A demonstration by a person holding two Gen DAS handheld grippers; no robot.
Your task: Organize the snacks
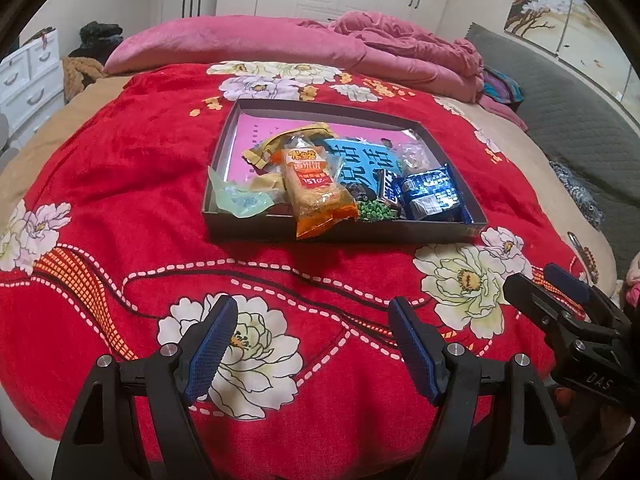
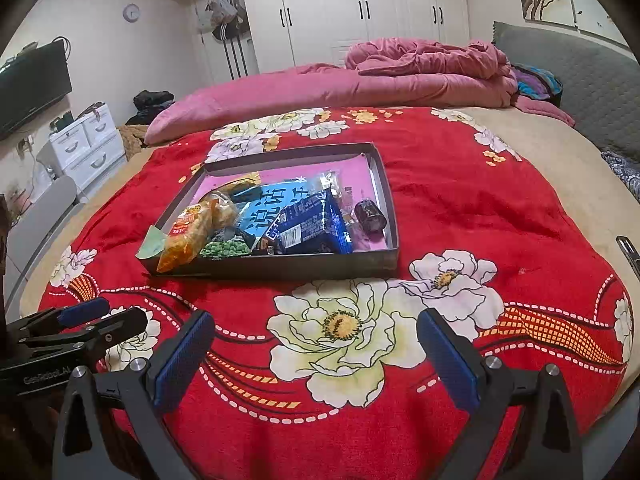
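Your left gripper (image 1: 312, 344) sits at the bottom of its own view with the fingers spread wide and nothing between them, just hanging over the red floral blanket (image 1: 120, 168). Same deal with your right gripper (image 2: 314, 354): fingers wide apart, empty, low in its frame over a big white flower print.

The snacks are all piled in the shallow dark box (image 1: 344, 230), which sits mid-frame on the blanket, well apart from both grippers. The orange snack bag (image 1: 316, 192) lies across the near wall of the box with its bottom end poking out over the edge. Just right of it there's a green pea packet (image 1: 374, 211), then a dark blue packet (image 1: 432, 194) toward the box's right side. A light blue bag with big characters (image 1: 360, 164) lies behind those. A pale green wrapper (image 1: 236, 200) hangs over the box's left corner. In the right wrist view a small dark roll (image 2: 370, 215) lies alone near the box's right wall.

Upper part of both frames: a pink duvet (image 2: 400, 76) bunched up behind the box.
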